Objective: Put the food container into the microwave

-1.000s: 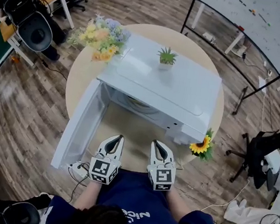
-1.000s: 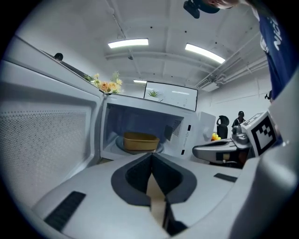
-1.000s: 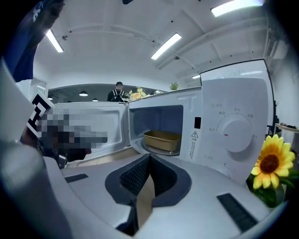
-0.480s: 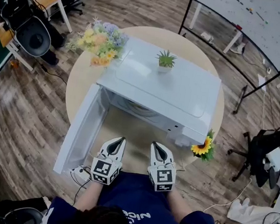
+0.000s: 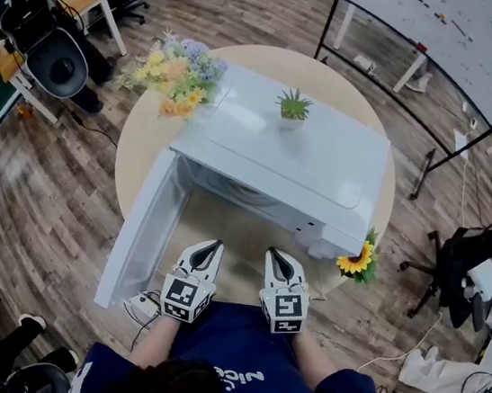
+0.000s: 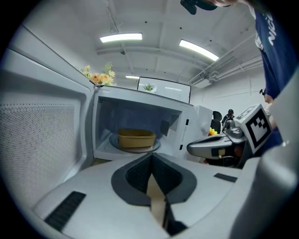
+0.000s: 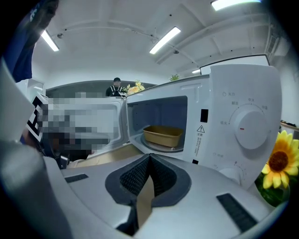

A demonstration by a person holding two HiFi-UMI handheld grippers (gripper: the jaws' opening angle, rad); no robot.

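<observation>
Lately, little has altered: over the past second both grippers have kept their places at the near edge of the table, and only the head view has drifted slightly.

- Left gripper (image 6: pixel 152 161): grey moulded shell, dark cross-hatched pads pressed together along one seam, nothing between them.
- Right gripper (image 7: pixel 148 161): same make, pads likewise pressed together and empty, level with the left and just beside it.
- Tan, shallow rectangular food container (image 6: pixel 136 138): smooth, matt, rounded corners, probably moulded fibre or plastic. It sits centred on the round glass turntable (image 6: pixel 156 145) inside the cavity, well apart from both grippers.
- White box-shaped microwave (image 5: pixel 297 153): glossy casing, round control dial (image 7: pixel 251 125) on its right front panel. The side-hinged door (image 5: pixel 142 222) with its perforated window screen stands fully open towards the table's left edge.
- Round pale wooden table (image 5: pixel 335 81): smooth top.
- Small green potted plant (image 5: pixel 293 104): near the far edge of the microwave's top.
- Pastel flower bouquet (image 5: pixel 175 68): at the table's far-left edge.
- Yellow sunflower (image 5: pixel 357 257): at the table's right edge, by the microwave's front-right corner.

Judgement: placement looks complete, with only the door left open.
</observation>
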